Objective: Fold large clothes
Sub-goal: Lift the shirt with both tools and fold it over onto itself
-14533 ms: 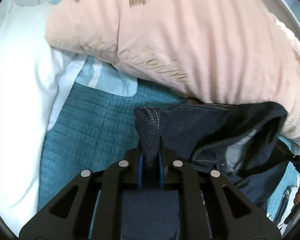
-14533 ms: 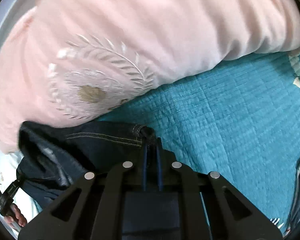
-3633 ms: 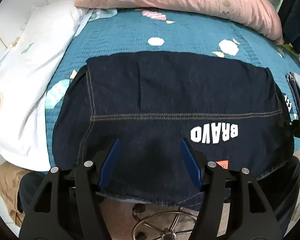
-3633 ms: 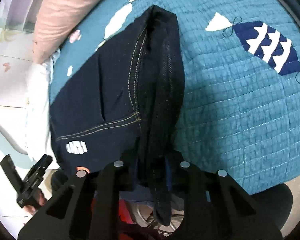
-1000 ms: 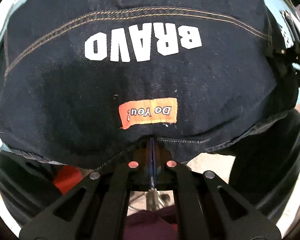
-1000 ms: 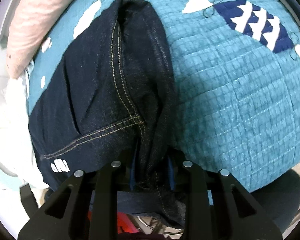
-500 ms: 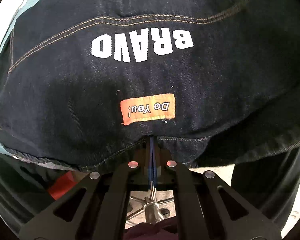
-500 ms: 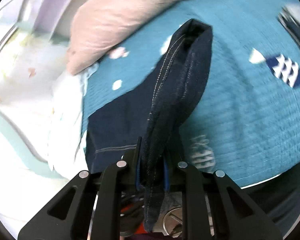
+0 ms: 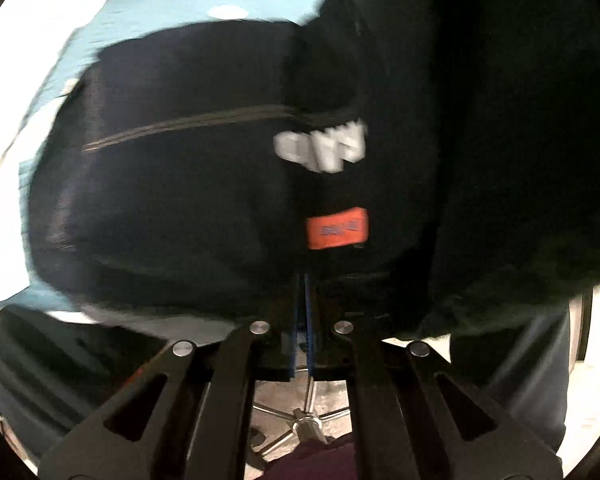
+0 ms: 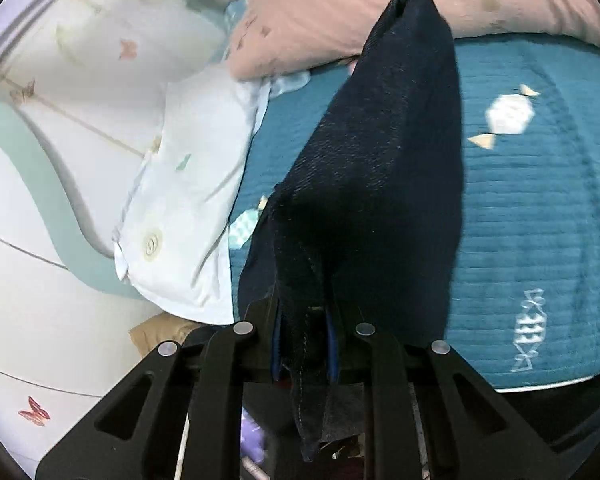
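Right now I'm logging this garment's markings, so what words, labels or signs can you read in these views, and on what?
White block letters on the dark denim garment: partly covered by a fold and blurred, not readable.
Orange patch below them on the same garment: has print, too blurred to read.
Bedspread, pillows and wall in the right view: only pictures such as candies and butterflies, no words.

Teal quilted bed (image 10: 540,240) with pink pillow (image 10: 340,12), white pillow (image 10: 188,184), seemingly denim garment (image 9: 200,180).
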{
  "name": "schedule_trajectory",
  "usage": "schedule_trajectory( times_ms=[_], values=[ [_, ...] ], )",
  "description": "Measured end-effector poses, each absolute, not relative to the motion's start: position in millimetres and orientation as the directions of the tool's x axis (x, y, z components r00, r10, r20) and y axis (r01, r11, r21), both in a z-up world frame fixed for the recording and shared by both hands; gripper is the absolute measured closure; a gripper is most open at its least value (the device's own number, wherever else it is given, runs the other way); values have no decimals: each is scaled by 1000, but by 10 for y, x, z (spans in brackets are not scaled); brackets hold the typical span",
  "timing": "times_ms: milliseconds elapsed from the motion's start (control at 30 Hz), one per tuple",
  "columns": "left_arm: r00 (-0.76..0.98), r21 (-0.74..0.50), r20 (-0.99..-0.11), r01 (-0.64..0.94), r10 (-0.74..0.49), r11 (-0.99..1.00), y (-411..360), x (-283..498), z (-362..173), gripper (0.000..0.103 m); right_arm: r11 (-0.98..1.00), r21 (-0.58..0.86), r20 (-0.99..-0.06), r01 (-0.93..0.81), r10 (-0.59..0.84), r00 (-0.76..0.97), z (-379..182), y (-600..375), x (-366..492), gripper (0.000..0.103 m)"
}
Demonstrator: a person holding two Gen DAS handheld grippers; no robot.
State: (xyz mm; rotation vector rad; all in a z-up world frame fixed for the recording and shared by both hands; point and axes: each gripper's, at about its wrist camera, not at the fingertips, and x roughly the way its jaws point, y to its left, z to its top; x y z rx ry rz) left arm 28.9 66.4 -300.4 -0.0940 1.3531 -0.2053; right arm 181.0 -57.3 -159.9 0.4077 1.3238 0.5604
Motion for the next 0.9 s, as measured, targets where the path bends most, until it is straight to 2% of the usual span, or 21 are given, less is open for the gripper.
schedule_trajectory(
  times_ms=[233,367,467,533,633,667,767,900],
  values=[
    [265,-139,-957,-59,-119,989,1497,61,-2829,100,809,553,-822,-198,568,27,-1904,271,1910,87],
    [259,-122,-963,-158,-78,980,1902,-2,-2821,100,812,539,-837,-224,546,-34,-2154,727,1940,87],
    [245,-125,-967,-227,-67,966,2144,-36,-2828,100,775,596,-802,-212,587,-111,-2374,1057,1965,87],
    [237,-123,-970,-267,-59,956,2268,-72,-2823,100,792,565,-825,-233,547,-142,-2505,1284,1959,87],
    [234,-123,-971,-312,-49,942,2457,-86,-2810,100,696,693,-719,-189,651,-242,-2613,1462,1887,86],
    [235,-118,-971,-322,-42,939,2496,-94,-2797,100,679,704,-709,-208,661,-245,-2581,1474,1855,85],
    [245,-120,-969,-325,-39,938,2582,-68,-2764,100,721,625,-778,-300,607,-162,-2454,1326,1833,85],
    [254,-110,-967,-287,-36,952,2522,49,-2699,100,761,588,-803,-274,592,-77,-2369,844,1895,85]
  ],
)
